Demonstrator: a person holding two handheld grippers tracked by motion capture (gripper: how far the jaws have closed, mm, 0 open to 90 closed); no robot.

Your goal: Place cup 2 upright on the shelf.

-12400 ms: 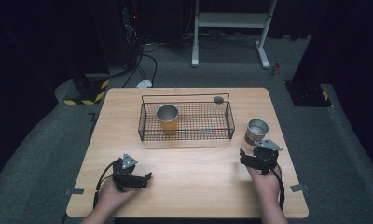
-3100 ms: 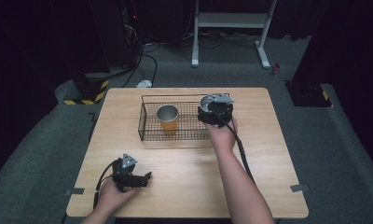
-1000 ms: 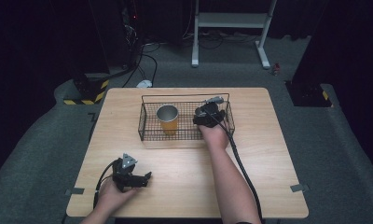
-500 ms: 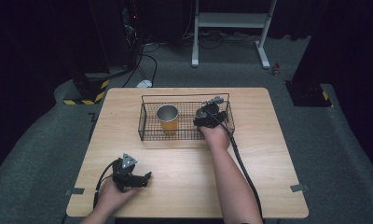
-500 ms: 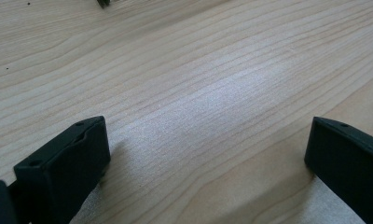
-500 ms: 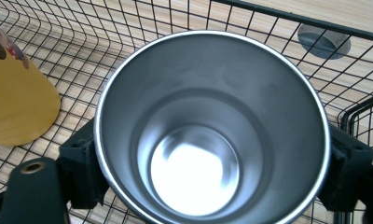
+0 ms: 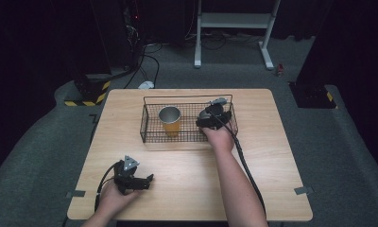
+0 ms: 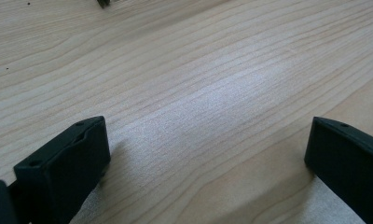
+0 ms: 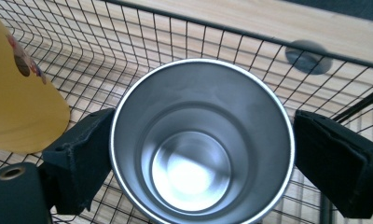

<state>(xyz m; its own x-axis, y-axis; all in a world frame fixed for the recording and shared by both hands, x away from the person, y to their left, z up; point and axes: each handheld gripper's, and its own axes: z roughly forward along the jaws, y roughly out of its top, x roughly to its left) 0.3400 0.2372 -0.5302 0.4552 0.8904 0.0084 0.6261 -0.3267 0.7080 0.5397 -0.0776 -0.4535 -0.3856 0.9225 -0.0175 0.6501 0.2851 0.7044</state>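
A steel cup (image 9: 198,140) stands upright between the jaws of my right gripper (image 9: 203,154), inside the right end of a black wire basket (image 7: 187,98). Both jaws press against its rim, so the gripper is shut on it. In the high view my right gripper (image 7: 210,116) covers most of the cup. A yellow cup (image 7: 169,119) stands upright in the basket's left half, and the yellow cup (image 9: 21,107) is close to the steel one without touching. My left gripper (image 7: 148,182) rests open on the table near the front edge, with nothing between its jaws (image 8: 205,154).
The wooden table (image 7: 272,156) has bare room in front of the basket and at both sides. A grey round disc (image 9: 306,58) is set in the tabletop just behind the basket's far wall. The right gripper's cable (image 7: 246,165) trails along the forearm.
Over the earlier frames my right gripper carried the steel cup from the table's right side into the basket. In the last second it settled slightly lower. The left gripper stayed put.
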